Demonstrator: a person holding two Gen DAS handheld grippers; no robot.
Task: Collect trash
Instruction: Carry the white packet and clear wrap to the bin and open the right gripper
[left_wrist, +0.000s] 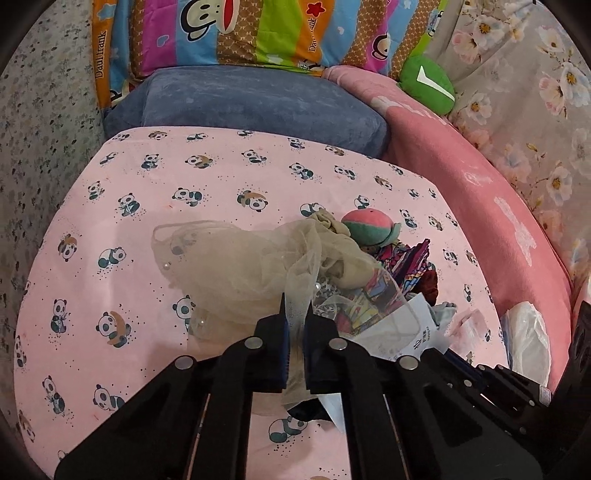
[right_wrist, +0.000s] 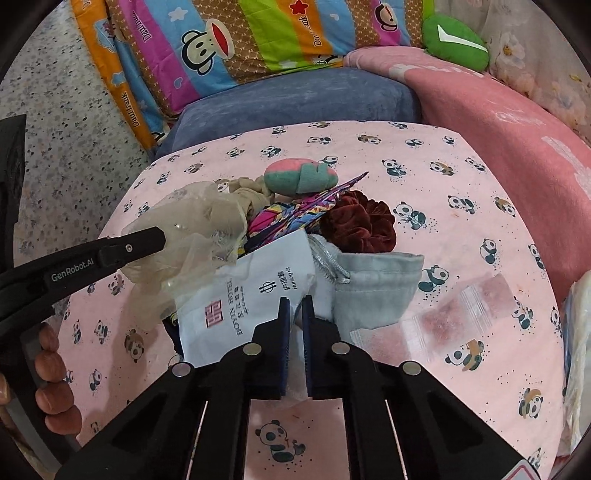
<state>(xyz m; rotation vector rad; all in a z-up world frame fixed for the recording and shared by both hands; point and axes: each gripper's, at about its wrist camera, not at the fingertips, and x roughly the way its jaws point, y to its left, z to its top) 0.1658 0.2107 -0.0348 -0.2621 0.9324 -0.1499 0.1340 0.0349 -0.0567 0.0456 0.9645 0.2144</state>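
A heap of litter lies on the pink panda-print cloth. My left gripper is shut on a beige mesh bag, and a strip of the mesh runs between its fingers. From the side, the right wrist view shows the left gripper pinching that mesh bag. My right gripper is shut on the edge of a white printed paper packet. Close behind lie a grey drawstring pouch, a dark red velvet scrunchie, a colourful wrapper and a pink-and-green plush ball.
A clear zip bag lies flat to the right of the heap. A white plastic bag sits at the right edge. Behind the cloth are a blue cushion, a pink blanket and a striped cartoon pillow. A hand holds the left gripper.
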